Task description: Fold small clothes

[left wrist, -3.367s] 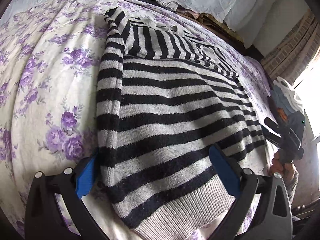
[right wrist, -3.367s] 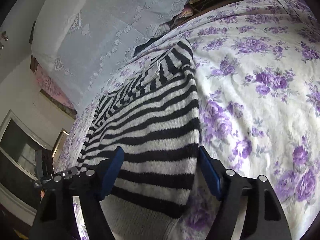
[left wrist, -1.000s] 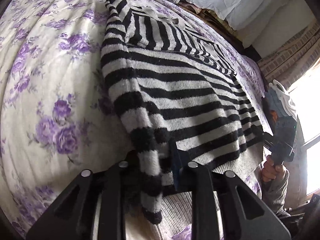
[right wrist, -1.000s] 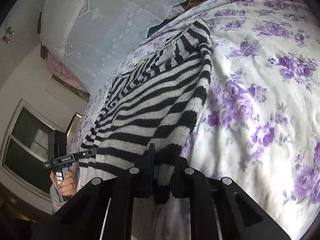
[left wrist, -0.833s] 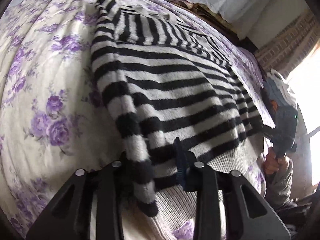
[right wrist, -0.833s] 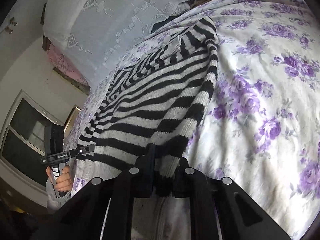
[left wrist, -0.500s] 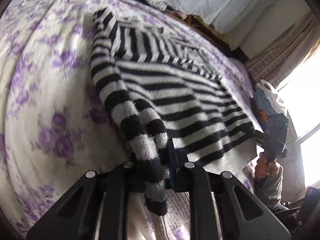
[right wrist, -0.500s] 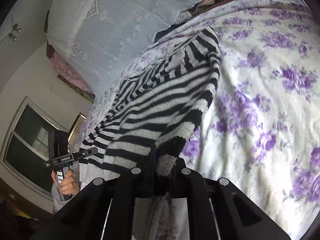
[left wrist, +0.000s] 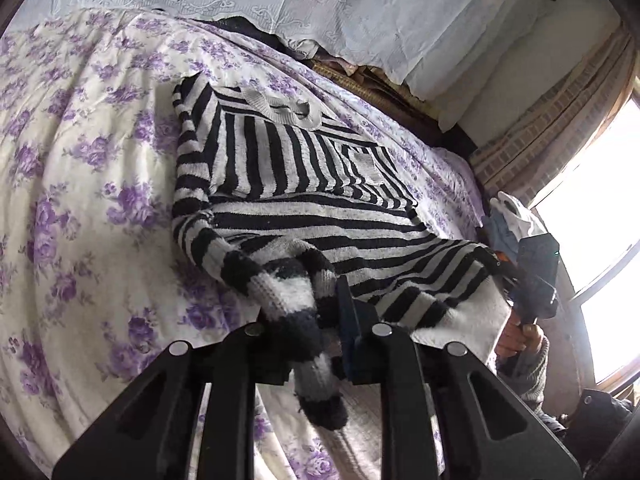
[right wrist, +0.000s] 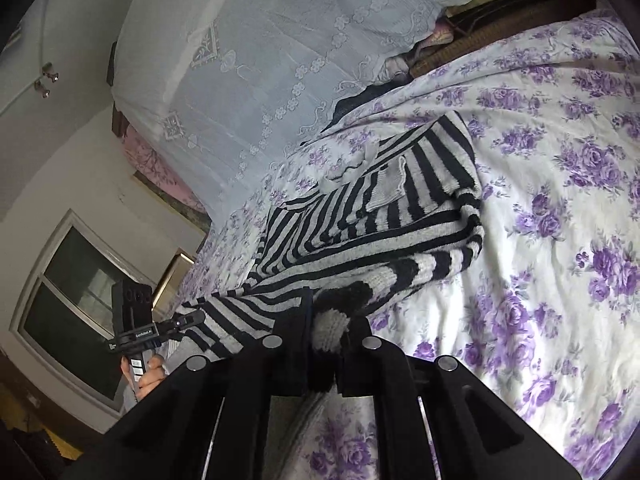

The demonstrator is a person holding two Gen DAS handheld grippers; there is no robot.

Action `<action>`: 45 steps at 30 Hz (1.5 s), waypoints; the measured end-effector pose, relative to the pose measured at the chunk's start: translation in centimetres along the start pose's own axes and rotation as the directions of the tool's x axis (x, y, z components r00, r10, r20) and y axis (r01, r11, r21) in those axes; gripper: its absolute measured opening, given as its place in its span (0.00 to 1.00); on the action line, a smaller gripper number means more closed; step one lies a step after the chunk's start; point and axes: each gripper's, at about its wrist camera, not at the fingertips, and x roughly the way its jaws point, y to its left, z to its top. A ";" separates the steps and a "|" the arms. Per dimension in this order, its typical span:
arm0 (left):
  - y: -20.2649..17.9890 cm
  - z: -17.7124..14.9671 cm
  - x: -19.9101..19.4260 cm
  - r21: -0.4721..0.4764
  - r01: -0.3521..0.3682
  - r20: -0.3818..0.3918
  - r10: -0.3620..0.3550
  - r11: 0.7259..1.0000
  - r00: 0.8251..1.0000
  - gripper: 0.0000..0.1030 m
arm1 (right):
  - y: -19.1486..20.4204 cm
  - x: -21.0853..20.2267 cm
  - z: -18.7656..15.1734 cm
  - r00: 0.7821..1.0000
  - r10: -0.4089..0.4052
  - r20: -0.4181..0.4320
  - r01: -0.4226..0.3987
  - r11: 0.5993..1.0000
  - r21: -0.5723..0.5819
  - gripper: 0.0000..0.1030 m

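Observation:
A black-and-grey striped sweater [left wrist: 304,184] lies on the bed with its sleeves folded across the chest. My left gripper [left wrist: 316,320] pinches the lower left corner, and a bunch of striped knit hangs out between its pads. Its jaws are opening slightly, but the fabric stays clamped. My right gripper [right wrist: 326,320] is shut on the opposite hem corner of the sweater [right wrist: 380,232]. Both corners are raised off the bed, so the lower half sags between them. Each view also shows the other gripper, held in a hand, the right one [left wrist: 534,280] and the left one [right wrist: 136,320].
A purple-flowered bedspread [left wrist: 80,200] covers the bed around the sweater. A white lace cloth [left wrist: 320,0] drapes over bedding at the head. A small pile of light clothes [left wrist: 508,216] sits at the right edge by a bright window [left wrist: 600,200].
Both grippers, earlier open over the hem, have shut on its corners. Over the last second they rose, lifting the hem off the bed and bunching the fabric.

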 end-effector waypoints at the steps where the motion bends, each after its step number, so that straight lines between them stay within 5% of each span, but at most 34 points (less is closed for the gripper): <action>1: 0.2 0.0 -0.2 -0.004 0.010 0.003 -0.010 1.000 1.000 0.17 | -0.3 0.1 0.0 1.000 0.001 -0.002 -0.001 1.000 0.008 0.09; 24: 0.7 10.3 0.8 -0.059 -0.111 0.102 0.116 0.992 0.988 0.09 | 1.5 5.7 9.8 0.999 -0.002 0.037 0.001 1.000 0.014 0.08; 45: 5.5 17.3 5.5 -0.169 -0.153 0.104 0.172 0.974 0.980 0.09 | -3.1 12.0 16.6 0.998 -0.024 0.054 0.018 0.994 0.106 0.08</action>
